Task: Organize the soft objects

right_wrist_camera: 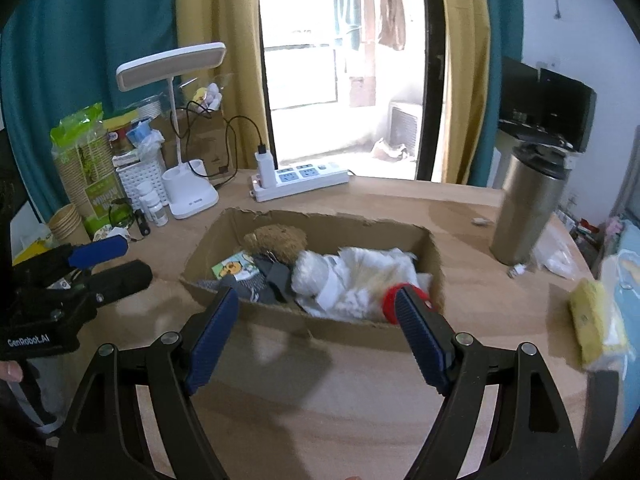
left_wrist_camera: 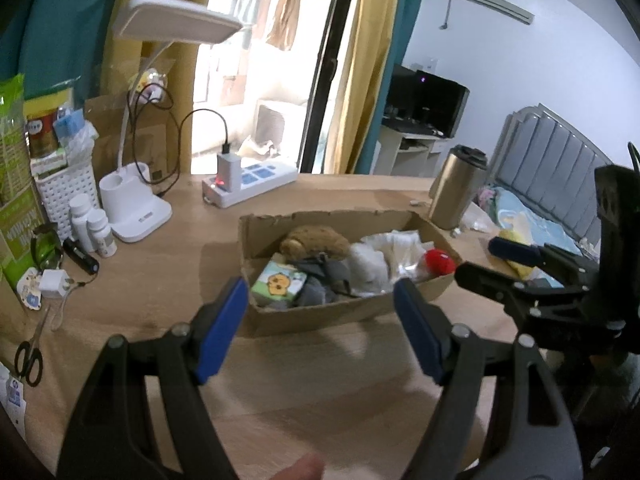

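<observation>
On the wooden desk [right_wrist_camera: 340, 400], the cardboard box [right_wrist_camera: 360, 328] of soft objects [right_wrist_camera: 352, 276] sits before the balcony door, behind the left gripper [left_wrist_camera: 320, 332] and right gripper [right_wrist_camera: 320, 332], both spread wide and empty.

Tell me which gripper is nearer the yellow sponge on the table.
Right. The right gripper has the yellow sponge just off its right side; the left gripper sits farther left, fronting the cardboard box.

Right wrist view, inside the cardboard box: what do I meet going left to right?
Cartoon tissue pack → brown plush toy → white fluffy fabric → red round item at the right end.
</observation>
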Demonstrator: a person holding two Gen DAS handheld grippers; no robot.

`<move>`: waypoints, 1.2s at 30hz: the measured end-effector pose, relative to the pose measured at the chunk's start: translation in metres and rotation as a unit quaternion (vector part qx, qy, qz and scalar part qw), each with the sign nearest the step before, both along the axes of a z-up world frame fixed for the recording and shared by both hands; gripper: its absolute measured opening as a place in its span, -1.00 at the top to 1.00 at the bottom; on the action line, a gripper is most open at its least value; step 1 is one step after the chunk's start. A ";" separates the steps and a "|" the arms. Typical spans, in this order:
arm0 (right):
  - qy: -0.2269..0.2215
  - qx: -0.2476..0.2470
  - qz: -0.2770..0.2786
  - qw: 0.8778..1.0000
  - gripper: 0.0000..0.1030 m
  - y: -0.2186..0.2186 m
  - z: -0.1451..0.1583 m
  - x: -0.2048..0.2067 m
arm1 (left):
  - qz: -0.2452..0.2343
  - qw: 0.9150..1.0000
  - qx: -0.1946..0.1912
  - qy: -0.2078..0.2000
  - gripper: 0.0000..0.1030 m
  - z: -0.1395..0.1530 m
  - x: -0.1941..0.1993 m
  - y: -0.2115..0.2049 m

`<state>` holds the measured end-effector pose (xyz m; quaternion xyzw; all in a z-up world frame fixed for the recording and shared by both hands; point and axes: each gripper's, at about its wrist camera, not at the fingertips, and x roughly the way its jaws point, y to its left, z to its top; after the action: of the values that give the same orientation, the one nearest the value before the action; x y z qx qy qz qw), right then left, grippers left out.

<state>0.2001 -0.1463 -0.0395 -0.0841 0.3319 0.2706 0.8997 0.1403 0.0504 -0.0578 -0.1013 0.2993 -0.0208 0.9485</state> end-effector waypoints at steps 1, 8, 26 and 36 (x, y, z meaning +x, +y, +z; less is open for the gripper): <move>-0.001 0.001 -0.002 1.000 -0.61 -0.004 0.001 -0.003 | -0.002 1.000 0.001 -0.002 -0.64 0.001 -0.002 -0.003; -0.013 0.005 -0.015 1.000 -0.61 -0.024 0.008 -0.024 | -0.023 1.000 0.010 -0.019 -0.86 0.010 -0.020 -0.023; -0.070 0.025 -0.043 0.996 -0.61 -0.058 0.038 -0.096 | 0.008 0.996 0.042 -0.084 -0.93 0.041 -0.083 -0.031; -0.120 0.042 -0.052 0.991 -0.61 -0.069 0.061 -0.135 | 0.007 0.991 0.062 -0.121 -0.93 0.066 -0.120 -0.041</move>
<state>0.0651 -0.2157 0.0219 -0.0605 0.2143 0.2248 0.9486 0.0204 0.0097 0.0083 -0.0413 0.1826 -0.0076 0.9823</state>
